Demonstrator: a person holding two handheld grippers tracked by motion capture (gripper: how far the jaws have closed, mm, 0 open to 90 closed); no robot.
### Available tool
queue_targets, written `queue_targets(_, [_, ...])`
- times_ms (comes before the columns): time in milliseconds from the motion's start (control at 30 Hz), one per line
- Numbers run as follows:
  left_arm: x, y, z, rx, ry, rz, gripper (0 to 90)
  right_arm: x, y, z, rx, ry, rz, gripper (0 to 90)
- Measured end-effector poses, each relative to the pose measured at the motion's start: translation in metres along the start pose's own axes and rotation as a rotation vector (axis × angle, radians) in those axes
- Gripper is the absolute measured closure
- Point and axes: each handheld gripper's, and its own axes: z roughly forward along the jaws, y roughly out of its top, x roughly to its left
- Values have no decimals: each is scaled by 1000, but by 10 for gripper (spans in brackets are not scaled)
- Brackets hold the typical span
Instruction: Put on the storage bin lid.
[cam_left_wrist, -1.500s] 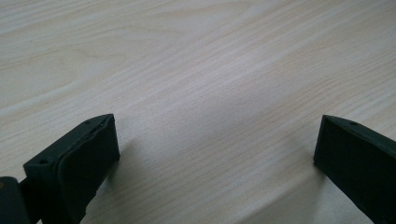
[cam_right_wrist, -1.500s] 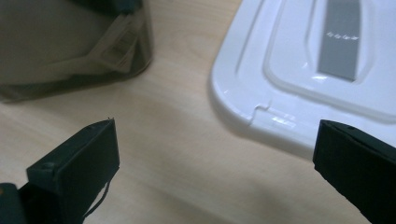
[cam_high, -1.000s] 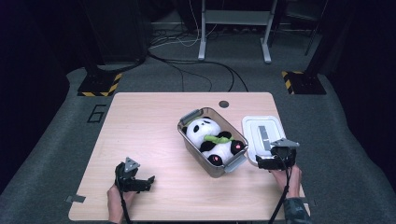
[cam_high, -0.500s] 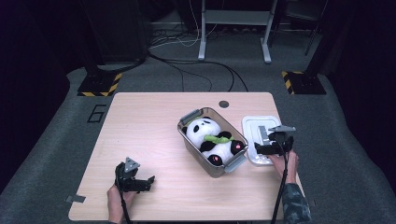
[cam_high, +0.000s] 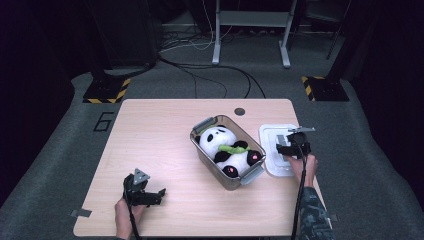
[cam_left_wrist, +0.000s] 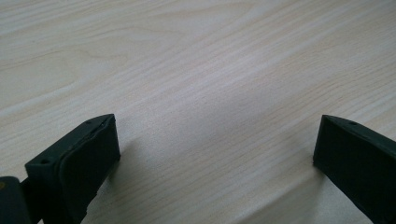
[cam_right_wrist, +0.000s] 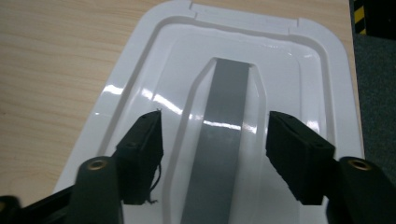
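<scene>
Right gripper moved forward since earlier frame, now held over white lid at table's right edge, just beside clear bin holding panda plush. Left gripper unchanged, low over bare wood, jaws spread wide. Right gripper view: jaws parted, straddling grey handle strip of glossy, ridged lid; contact cannot be told.

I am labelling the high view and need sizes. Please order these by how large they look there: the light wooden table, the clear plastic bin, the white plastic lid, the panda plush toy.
1. Light wooden table
2. Clear plastic bin
3. Panda plush toy and white plastic lid: they look alike in size, and the right gripper covers part of the lid, so no ranking.
</scene>
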Motion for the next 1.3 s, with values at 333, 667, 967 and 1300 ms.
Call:
queue_targets(333, [0, 0, 0, 0, 0, 0, 2, -2, -4, 12, 31, -22, 38, 554])
queue_targets(667, [0, 0, 0, 0, 0, 0, 2, -2, -4, 15, -4, -23, 39, 633])
queue_targets(967, [0, 0, 0, -1, 0, -1, 2, -1, -4, 16, -17, -42, 47, 666])
queue_targets(1300, [0, 0, 0, 0, 0, -1, 3, -3, -4, 10, -35, -12, 60, 668])
